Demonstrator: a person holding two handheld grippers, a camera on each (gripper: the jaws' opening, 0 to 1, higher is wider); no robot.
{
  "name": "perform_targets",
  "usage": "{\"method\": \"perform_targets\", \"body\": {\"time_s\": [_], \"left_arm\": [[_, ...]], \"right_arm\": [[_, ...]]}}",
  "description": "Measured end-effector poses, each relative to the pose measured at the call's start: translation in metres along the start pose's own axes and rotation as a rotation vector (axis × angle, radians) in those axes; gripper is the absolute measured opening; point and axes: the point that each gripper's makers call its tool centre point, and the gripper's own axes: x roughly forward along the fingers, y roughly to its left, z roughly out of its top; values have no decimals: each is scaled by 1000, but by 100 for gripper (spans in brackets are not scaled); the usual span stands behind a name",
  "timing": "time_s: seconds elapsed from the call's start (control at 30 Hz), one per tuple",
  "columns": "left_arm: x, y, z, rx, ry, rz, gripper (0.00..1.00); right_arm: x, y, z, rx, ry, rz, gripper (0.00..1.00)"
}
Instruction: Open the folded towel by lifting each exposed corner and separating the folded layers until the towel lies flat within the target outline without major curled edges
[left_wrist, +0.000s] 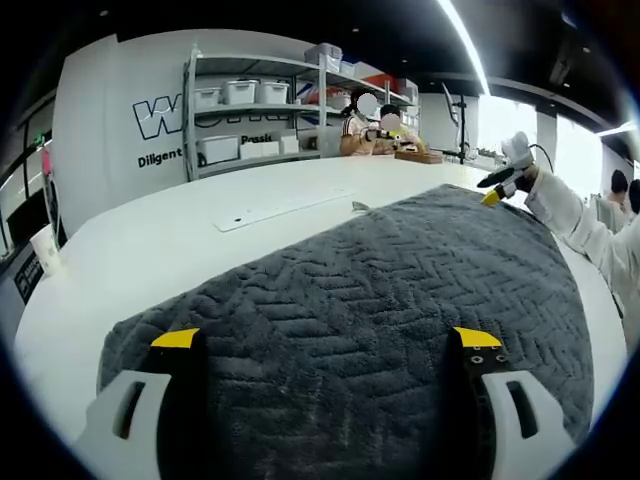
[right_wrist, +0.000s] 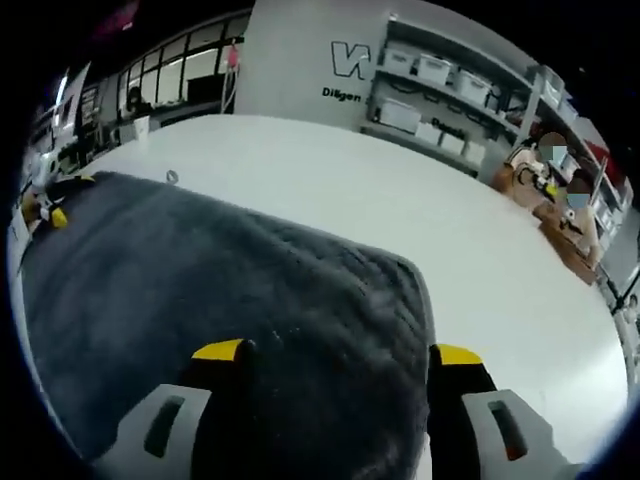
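White table (left_wrist: 150, 240); both tongs (left_wrist: 325, 350) (right_wrist: 335, 355) spread wide, released, over grey towel (left_wrist: 380, 290).

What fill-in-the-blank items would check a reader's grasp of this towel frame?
1. The towel is dark ____ in colour.
2. The towel lies on a ____ table.
3. In the left gripper view, the left gripper has its jaws standing ____ over the towel.
4. The tips of the right gripper are coloured ____.

Missing words: grey; white; open; yellow.
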Motion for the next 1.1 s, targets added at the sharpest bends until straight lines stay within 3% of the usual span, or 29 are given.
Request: {"method": "perform_targets", "body": {"time_s": [0.27, 0.43, 0.47, 0.83, 0.97, 1.1], "left_arm": [[-1, -1, -1, 0, -3, 1, 99], [-1, -3, -1, -1, 1, 2, 99], [-1, -3, -1, -1, 2, 1, 99], [-9, -14, 6, -6, 40, -9, 98], [-6, -40, 29, -27, -33, -35, 96], [6, -70, 29, 9, -2, -75, 96]], "right_arm": [[-11, 28, -14, 82, -28, 104, 77], [-11, 32, -14, 124, -65, 126, 84], [-11, 35, -16, 131, -47, 141, 84], [-7, 35, -15, 128, -75, 145, 86], [-7, 36, -15, 129, -84, 144, 86], [-7, 37, -15, 132, -85, 140, 86]]}}
